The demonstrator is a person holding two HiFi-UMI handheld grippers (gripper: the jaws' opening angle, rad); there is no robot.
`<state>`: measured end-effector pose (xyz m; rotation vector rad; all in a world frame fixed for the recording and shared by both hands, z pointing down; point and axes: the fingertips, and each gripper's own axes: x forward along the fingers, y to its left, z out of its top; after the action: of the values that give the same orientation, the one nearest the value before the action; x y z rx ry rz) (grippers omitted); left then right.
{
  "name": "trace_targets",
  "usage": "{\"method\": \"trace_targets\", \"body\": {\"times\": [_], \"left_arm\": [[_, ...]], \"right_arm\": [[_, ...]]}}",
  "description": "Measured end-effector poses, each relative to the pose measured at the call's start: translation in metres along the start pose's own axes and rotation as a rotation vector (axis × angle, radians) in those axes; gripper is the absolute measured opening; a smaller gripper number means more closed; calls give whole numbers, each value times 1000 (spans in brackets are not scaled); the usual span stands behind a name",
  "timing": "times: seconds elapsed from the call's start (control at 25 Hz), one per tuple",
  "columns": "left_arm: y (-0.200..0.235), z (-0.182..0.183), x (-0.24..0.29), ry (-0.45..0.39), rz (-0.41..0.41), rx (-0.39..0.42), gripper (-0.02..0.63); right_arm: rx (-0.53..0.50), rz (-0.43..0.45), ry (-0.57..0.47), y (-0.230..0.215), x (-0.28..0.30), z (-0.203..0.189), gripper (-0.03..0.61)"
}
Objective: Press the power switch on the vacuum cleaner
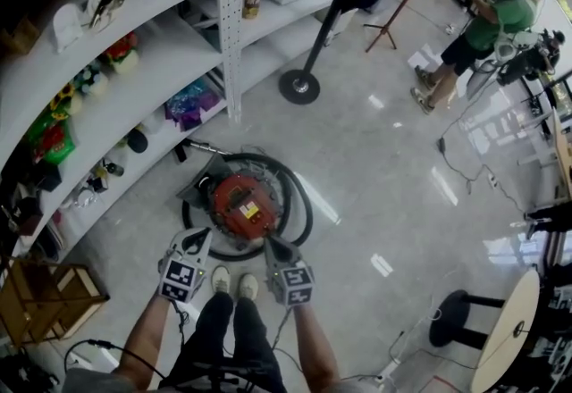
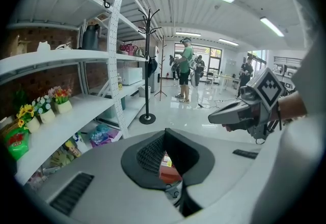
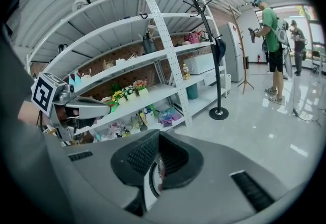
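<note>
A round red vacuum cleaner (image 1: 241,204) sits on the floor with its black hose (image 1: 301,204) looped around it. My left gripper (image 1: 197,239) hovers at its near left edge and my right gripper (image 1: 270,246) at its near right edge, both above the body, with jaws together and nothing held. In the left gripper view a sliver of the red vacuum cleaner (image 2: 167,169) shows through the narrow slit between the pads, and the right gripper (image 2: 216,117) hangs at the right. The right gripper view shows the left gripper (image 3: 104,111) at the left. I cannot make out the switch.
Curved white shelves (image 1: 134,79) with flowers and small goods run along the left. A coat stand's round base (image 1: 298,86) stands beyond the vacuum. A person (image 1: 483,29) is at the far right. A stool (image 1: 451,318), round table (image 1: 509,333) and wooden crate (image 1: 45,297) are nearby.
</note>
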<state>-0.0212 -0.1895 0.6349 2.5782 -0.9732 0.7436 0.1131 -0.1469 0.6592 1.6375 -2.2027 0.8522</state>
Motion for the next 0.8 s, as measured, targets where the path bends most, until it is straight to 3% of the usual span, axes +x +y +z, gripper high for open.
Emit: {"method": "trace_targets", "body": {"times": [0.36, 0.8], "left_arm": [[-6, 27, -16, -53, 18, 9, 6], [-9, 42, -35, -70, 33, 80, 6]], "right_arm": [[-3, -4, -22, 10, -23, 12, 11], [-13, -3, -54, 25, -41, 30, 12]]}}
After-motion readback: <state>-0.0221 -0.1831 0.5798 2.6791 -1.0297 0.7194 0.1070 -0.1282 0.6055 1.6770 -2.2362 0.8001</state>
